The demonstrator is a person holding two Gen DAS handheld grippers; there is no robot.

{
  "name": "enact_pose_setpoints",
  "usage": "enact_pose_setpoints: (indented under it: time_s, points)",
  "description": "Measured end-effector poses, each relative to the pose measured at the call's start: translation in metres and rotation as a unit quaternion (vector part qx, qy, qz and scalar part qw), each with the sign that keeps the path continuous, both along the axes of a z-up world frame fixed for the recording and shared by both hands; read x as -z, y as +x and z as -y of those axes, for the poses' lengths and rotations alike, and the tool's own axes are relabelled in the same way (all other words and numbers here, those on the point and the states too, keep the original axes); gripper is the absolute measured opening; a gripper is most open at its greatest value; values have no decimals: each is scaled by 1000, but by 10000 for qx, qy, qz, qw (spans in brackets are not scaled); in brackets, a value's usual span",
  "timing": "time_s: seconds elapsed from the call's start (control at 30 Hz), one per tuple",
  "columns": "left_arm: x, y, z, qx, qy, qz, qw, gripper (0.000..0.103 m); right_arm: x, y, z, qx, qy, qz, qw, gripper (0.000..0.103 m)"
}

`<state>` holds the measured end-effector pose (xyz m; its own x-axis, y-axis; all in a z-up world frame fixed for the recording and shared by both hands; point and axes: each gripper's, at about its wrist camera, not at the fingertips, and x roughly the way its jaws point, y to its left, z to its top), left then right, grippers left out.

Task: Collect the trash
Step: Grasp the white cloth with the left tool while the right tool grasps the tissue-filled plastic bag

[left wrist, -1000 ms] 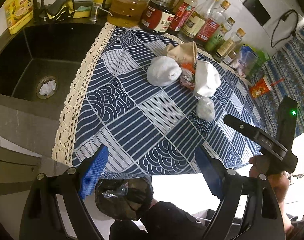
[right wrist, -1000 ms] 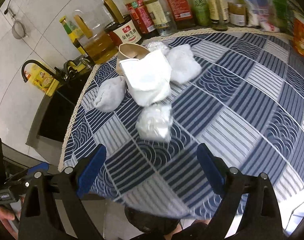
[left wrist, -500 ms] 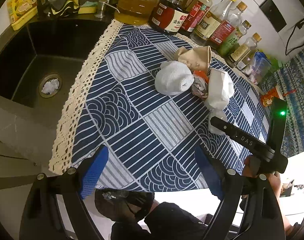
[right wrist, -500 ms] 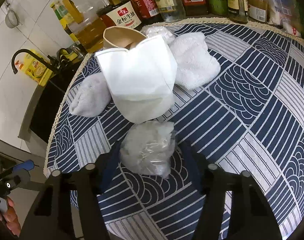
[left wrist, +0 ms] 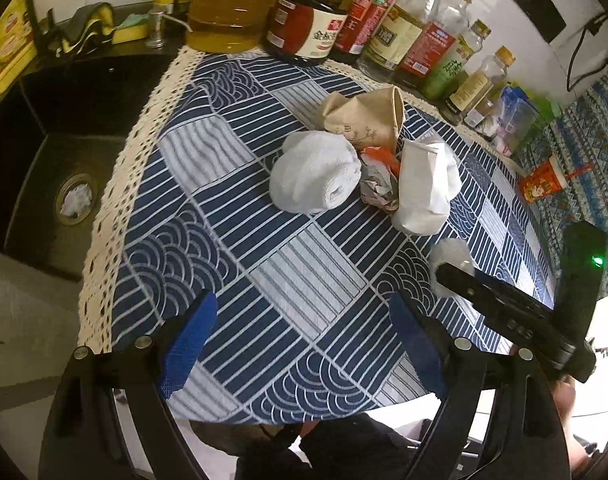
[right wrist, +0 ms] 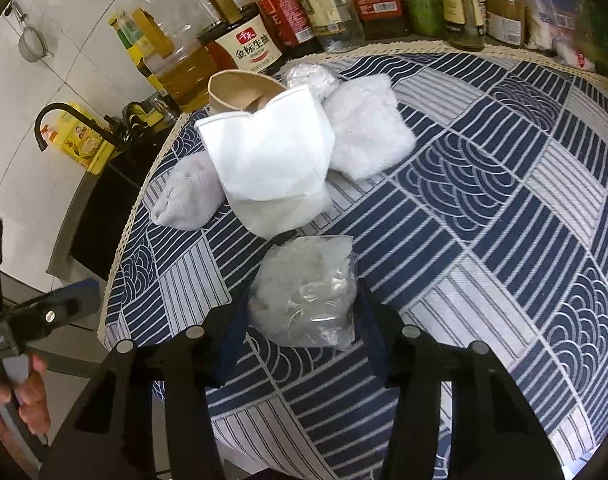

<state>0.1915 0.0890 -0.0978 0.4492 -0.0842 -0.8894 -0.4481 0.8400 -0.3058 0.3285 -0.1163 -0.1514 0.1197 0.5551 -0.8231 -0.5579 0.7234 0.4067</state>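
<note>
R gripper (right wrist: 300, 312): jaws closing on clear plastic wad (right wrist: 304, 292), pads at its sides | wad on blue cloth (right wrist: 483, 208), just in front of white cup (right wrist: 268, 168) | L gripper (left wrist: 300, 336): wide open, empty, above cloth near white cup

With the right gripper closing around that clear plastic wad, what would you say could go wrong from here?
1. The right gripper is closing on the crumpled clear plastic wad; soft, slippery film may squeeze out or drop on lifting.
2. The white paper bag lies just beyond the wad; pushing forward could nudge it and the pile behind it.
3. The open left gripper hovers over the tablecloth near the right gripper, so the two might collide.
</note>
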Motion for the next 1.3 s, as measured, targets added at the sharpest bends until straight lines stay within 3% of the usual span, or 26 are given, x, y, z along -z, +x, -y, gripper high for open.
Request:
enact_pose_setpoints:
  time_s: [0.63, 1.1, 1.2, 1.3]
  points:
    - [-6, 75, -3, 556, 412, -77, 9976, 86, -39, 10, 64, 545, 276, 234, 9979, 52]
    - [27, 114, -16, 813, 690, -483, 9931, 84, -23, 18, 93, 923, 153, 28, 9956, 52]
    - [31, 118, -16, 875, 737, -516, 9921, 72, -21, 20, 94, 961, 151, 16, 9953, 52]
    - [35, 122, -15, 969, 775, -568, 9907, 67, -21, 21, 96, 1001, 166, -8, 9948, 52]
